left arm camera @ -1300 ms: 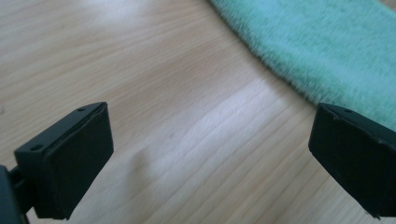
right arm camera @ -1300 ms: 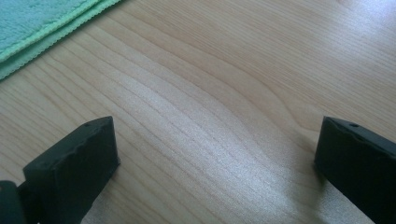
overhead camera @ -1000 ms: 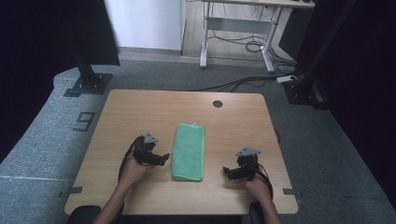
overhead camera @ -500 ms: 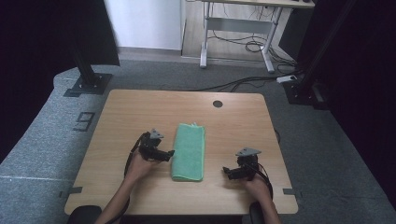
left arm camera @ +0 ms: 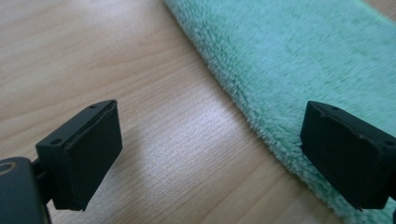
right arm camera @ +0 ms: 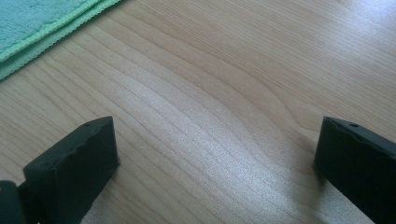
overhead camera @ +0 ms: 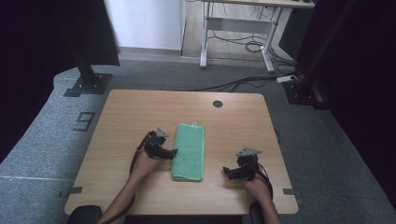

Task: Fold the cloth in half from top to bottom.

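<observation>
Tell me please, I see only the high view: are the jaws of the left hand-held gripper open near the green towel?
Observer: Yes, the left hand-held gripper is open; one jaw is in front of the green towel's fuzzy edge.
Operator: And the right one?
Observer: The right hand-held gripper is open too, with bare wooden table between its jaws.
Operator: Is the towel one layer?
Observer: No; its edge shows two stacked hems in the right gripper view.

Bare table (overhead camera: 130,116) all round; only folded towel (overhead camera: 189,151) mid-table.
</observation>
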The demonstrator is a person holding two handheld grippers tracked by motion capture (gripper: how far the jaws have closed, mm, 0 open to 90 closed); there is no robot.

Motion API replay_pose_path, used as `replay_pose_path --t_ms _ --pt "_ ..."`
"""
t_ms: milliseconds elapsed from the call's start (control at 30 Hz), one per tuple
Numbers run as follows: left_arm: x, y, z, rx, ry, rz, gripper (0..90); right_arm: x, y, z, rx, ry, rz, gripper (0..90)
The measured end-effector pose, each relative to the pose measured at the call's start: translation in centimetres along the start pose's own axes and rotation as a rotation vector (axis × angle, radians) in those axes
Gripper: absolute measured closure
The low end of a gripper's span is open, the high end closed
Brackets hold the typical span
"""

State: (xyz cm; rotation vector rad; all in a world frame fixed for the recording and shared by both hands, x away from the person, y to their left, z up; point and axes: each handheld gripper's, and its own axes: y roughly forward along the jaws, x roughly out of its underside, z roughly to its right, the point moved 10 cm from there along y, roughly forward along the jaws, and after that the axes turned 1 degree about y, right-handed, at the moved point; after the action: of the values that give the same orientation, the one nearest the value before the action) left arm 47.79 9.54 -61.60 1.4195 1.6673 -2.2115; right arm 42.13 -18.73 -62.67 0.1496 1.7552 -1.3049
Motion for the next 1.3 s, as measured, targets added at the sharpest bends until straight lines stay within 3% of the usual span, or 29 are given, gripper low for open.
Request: replay_pose_path --t_ms 500,600,667,733,1000,1167,1300 --pt "0.5 0.4 0.0 -0.011 -0.008 0.018 4.5 -0.1 0.0 0.0 0.0 -0.001 -0.006 0.0" --pt "0.5 0.4 0.0 -0.011 -0.007 0.017 4.4 -0.4 -0.1 -0.3 -0.004 0.018 -0.02 9.6" --pt "0.5 0.4 0.0 -0.011 -0.008 0.017 4.4 -1.2 -0.1 -0.9 -0.04 0.057 0.0 10.9" --pt "0.5 0.4 0.0 -0.012 -0.008 0.016 4.5 -2.0 0.0 -1.7 -0.065 0.062 0.015 10.5" --pt "0.5 0.4 0.0 -0.013 -0.009 0.017 4.4 -4.8 2.0 -5.5 -0.135 -0.001 0.008 1.3" --pt "0.5 0.4 0.0 -0.011 -0.007 0.017 4.4 -5.8 3.2 -7.1 -0.133 -0.015 -0.003 0.7" --pt "0.6 0.3 0.0 -0.003 0.003 0.014 4.5 -5.4 4.2 -7.3 -0.105 -0.042 -0.035 0.4"
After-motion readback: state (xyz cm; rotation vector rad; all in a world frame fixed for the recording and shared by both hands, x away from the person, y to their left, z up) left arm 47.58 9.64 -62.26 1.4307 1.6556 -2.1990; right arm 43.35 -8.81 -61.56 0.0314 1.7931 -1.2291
